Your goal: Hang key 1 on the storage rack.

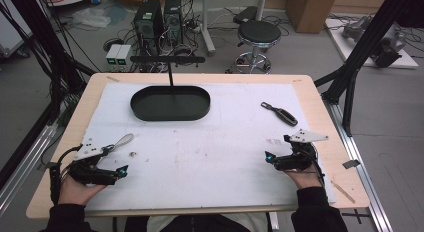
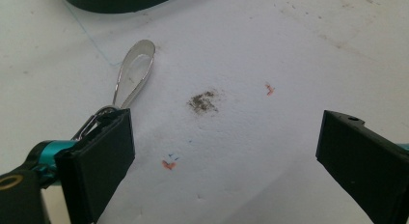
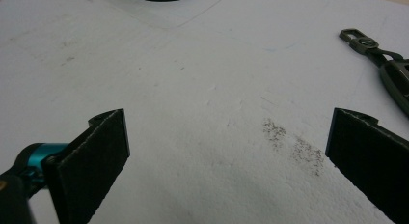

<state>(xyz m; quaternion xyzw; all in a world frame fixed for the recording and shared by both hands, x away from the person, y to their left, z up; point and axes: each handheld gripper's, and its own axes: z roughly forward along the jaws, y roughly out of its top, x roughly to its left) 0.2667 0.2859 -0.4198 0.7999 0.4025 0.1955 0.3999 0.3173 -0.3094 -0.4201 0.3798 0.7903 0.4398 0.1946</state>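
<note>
Dark sleeves and two hands come in at the bottom edge of the high view, each hand wrapped around a gripper. On the person's left, the left gripper (image 1: 116,160) rests low on the white mat (image 1: 210,157), its jaws spread wide with nothing between them; a grey three-cornered plate sits on top. In the left gripper view, a silver loop-shaped metal piece (image 2: 132,74) lies on the mat just beyond the left jaw, its lower end touching or hidden behind that jaw's tip. The right gripper (image 1: 278,149), well to the right of the silver piece, also stands wide open and empty over the mat.

The mat is scuffed: a dark smudge (image 2: 203,101) sits just right of the silver piece, small orange marks lie near it, and a grey speckled patch (image 3: 294,147) shows between the right gripper's jaws. The mat covers most of a light wooden table (image 1: 320,97).

Far beyond the silver piece, toward the table's back edge, an oval black tray (image 1: 171,103) lies on the mat, with a thin black T-shaped stand (image 1: 168,62) rising at it. A dark key fob on a clip (image 1: 279,113) lies on the mat far to the right, beyond the right gripper.

Behind the table, on a grey floor, are two computer towers (image 1: 159,19) amid tangled cables, a round black stool (image 1: 258,34) with a chrome base, and a cardboard box (image 1: 310,9). Black frame struts (image 1: 370,37) flank the table.
</note>
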